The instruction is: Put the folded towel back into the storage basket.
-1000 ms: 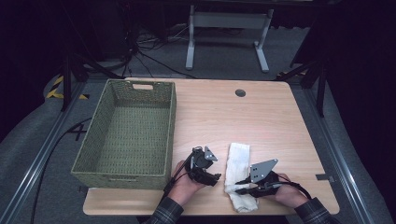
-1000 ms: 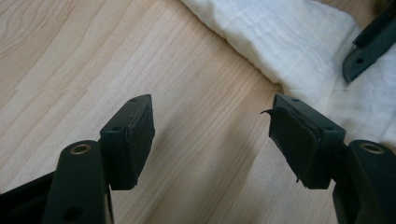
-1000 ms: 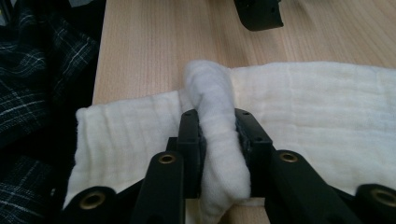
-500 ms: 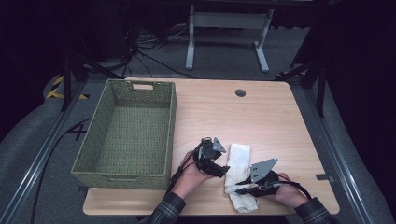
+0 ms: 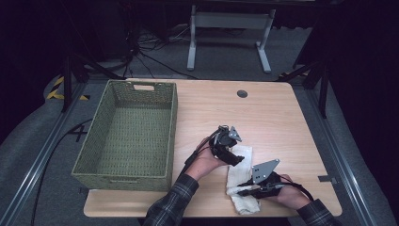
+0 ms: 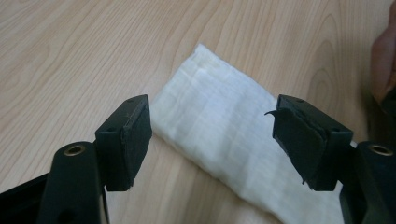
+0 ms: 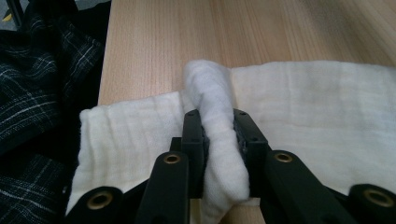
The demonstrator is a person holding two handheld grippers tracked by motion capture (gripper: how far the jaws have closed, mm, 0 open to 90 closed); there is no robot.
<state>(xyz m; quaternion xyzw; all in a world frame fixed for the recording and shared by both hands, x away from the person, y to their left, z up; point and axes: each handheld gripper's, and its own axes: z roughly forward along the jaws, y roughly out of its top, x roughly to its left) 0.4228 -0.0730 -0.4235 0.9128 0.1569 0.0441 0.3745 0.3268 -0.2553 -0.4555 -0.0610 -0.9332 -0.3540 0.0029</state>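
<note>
— White cloth (image 5: pixel 241 181) is seen lying folded on the wooden worktop (image 5: pixel 282 122), near its front edge and to the right of the green woven basket (image 5: pixel 129 136). How is it being held?

— A raised fold of it is pinched between the jaws of the right hand-held gripper (image 5: pixel 235 190), at the near end of the cloth. In the right gripper view the fold (image 7: pixel 215 140) is squeezed tight between both pads, while the rest is spread flat to either side.

— And the left hand-held gripper (image 5: pixel 234 159)?

— It is held over the far end of the cloth with its jaws wide apart. In the left gripper view the cloth (image 6: pixel 224 130) is seen between and below the pads, and nothing is pressed by them. The jaws have just been opening.

— Is the basket touched?

— No, it is well apart from both hand-held grippers.
</note>
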